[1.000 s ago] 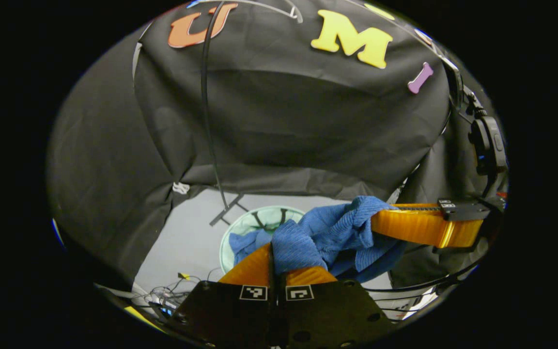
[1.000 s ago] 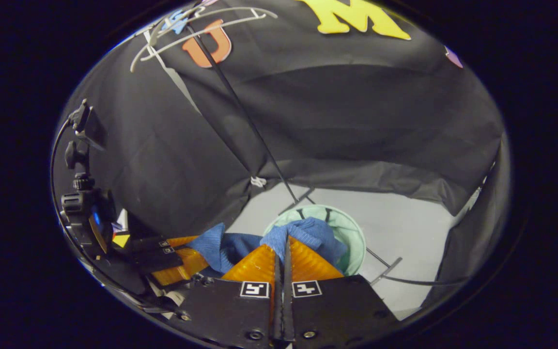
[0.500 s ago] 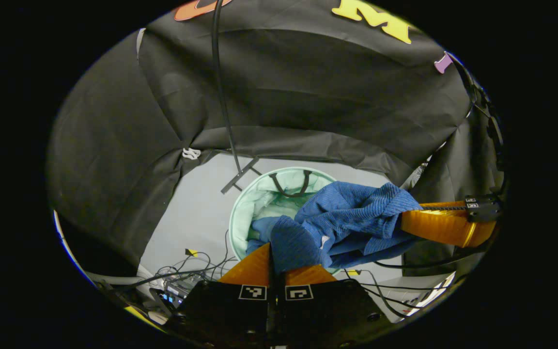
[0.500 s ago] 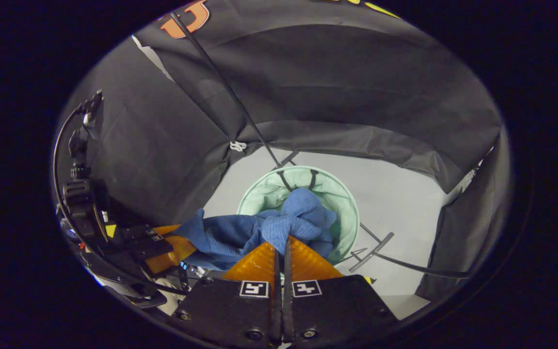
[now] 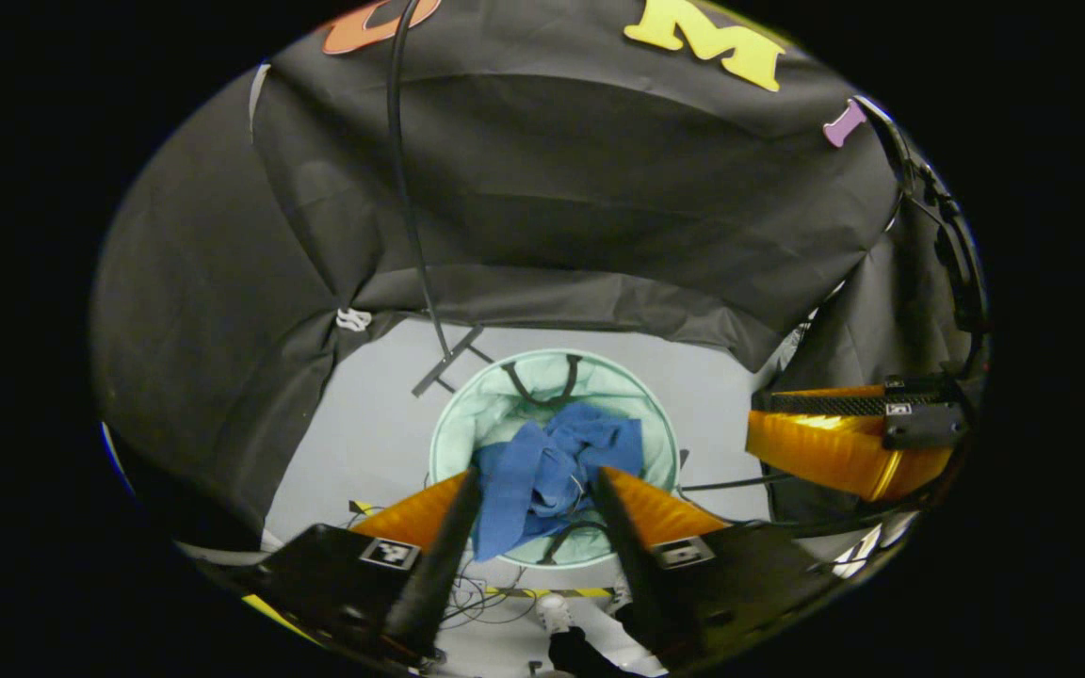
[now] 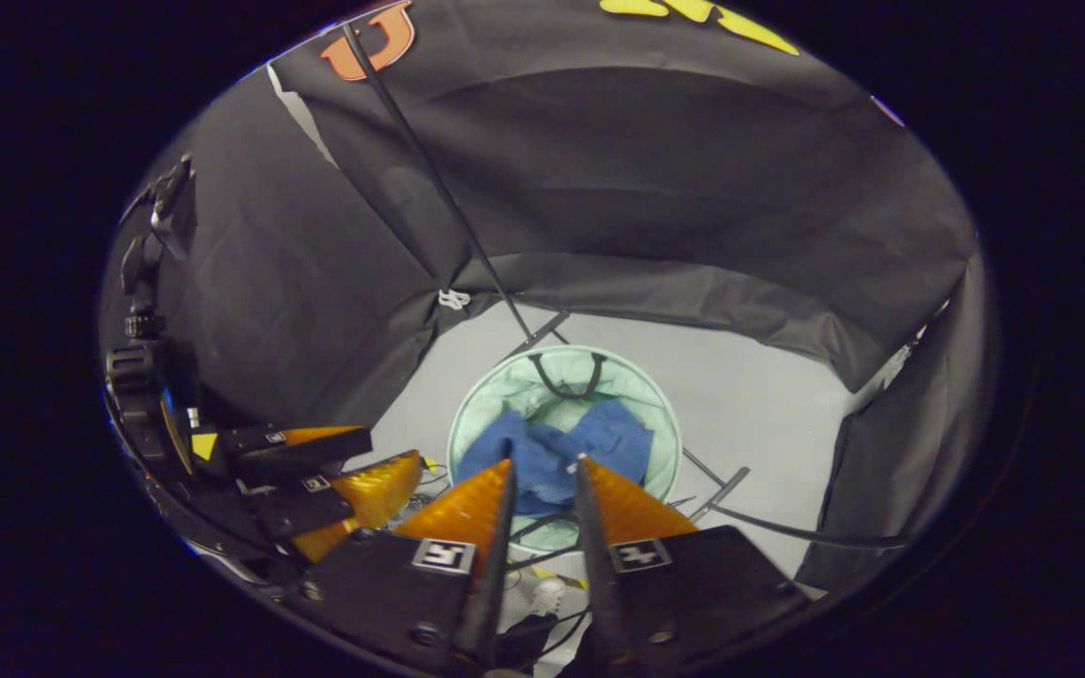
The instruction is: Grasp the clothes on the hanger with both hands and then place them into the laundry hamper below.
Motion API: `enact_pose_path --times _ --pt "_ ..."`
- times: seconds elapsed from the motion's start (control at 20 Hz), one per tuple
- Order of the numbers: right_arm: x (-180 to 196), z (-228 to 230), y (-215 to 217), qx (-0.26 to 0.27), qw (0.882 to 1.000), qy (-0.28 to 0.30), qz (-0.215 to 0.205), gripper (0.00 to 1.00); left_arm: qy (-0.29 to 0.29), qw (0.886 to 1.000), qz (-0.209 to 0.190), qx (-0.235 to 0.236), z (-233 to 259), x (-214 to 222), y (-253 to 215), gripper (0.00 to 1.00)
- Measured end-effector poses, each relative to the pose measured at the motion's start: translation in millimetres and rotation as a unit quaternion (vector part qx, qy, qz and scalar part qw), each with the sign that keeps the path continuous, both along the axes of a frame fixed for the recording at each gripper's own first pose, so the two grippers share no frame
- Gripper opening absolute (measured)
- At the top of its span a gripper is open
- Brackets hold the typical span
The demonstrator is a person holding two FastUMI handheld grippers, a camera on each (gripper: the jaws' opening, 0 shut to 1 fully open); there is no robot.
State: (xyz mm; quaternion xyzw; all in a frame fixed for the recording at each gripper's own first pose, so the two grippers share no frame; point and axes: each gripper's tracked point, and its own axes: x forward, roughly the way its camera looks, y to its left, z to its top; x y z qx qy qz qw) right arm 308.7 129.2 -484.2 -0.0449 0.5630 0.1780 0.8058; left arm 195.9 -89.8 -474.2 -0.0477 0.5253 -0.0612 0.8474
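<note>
Release step complete. Left hand-held gripper (image 5: pixel 535 485): fingers spread wide, nothing between them; half a second ago pressed together on the clothes (image 5: pixel 550 471). Right hand-held gripper (image 6: pixel 542 463): fingers parted, nothing pinched; half a second ago also clamped on the cloth.

Clothes now bunched inside the hamper (image 5: pixel 462 414), directly below and ahead of both fingertips, no longer stretched between the two grippers. In the right gripper view, same blue heap (image 6: pixel 557 452) seated within the hamper (image 6: pixel 637 395), below the rim as far as can be judged; lower edge of the heap hidden behind the fingers, so overhang on the near rim cannot be ruled out.

Hamper standing on the floor (image 6: pixel 769 414), beside the foot of the stand (image 6: pixel 542 331).

Judgement: drop made, task essentially finished. Remaining action: withdraw both grippers upward, clear of the rim. Risk: low.
</note>
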Motion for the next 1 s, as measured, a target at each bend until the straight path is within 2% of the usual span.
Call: enact_pose_path --times 0.05,0.15,0.2,0.45,0.5,0.65,0.85,0.9,1.0 --pt "0.8 3.3 -0.7 0.000 1.000 0.001 -0.010 0.63 -0.002 1.000 -0.002 0.005 0.7 0.9 0.8 0.97" --pt "-3.8 -0.7 -7.6 0.000 1.000 0.006 -0.026 0.78 -0.003 1.000 -0.001 0.010 -0.9 -0.8 4.3 1.00" --pt "-4.4 -4.9 -10.6 0.001 1.000 0.006 -0.029 0.78 -0.002 1.000 0.000 0.010 -1.7 -1.9 4.6 0.97" --pt "-8.4 -3.3 -13.8 -0.002 0.999 0.005 -0.032 0.79 0.007 1.000 0.007 0.013 -3.0 -10.0 9.5 0.97" --pt "-10.0 -1.1 -13.0 0.000 1.000 0.006 -0.029 0.79 0.006 1.000 0.009 0.011 -3.5 -11.2 9.9 1.00" --pt "-12.5 -0.4 -13.4 -0.004 1.000 -0.003 -0.025 0.79 0.001 1.000 0.011 0.016 2.1 -13.2 13.7 0.97" --pt "-11.6 29.5 -14.7 0.007 0.999 -0.043 -0.023 0.79 -0.049 0.998 0.019 0.015 32.4 -9.1 17.8 0.97" --pt "-15.6 41.8 -15.4 0.011 0.998 -0.058 -0.024 0.79 -0.069 0.997 0.019 0.014 44.7 -7.8 18.8 1.00" --pt "-13.6 74.2 -22.9 0.013 0.994 -0.105 -0.030 0.80 -0.110 0.994 0.017 0.018 75.3 -7.1 23.7 0.97"
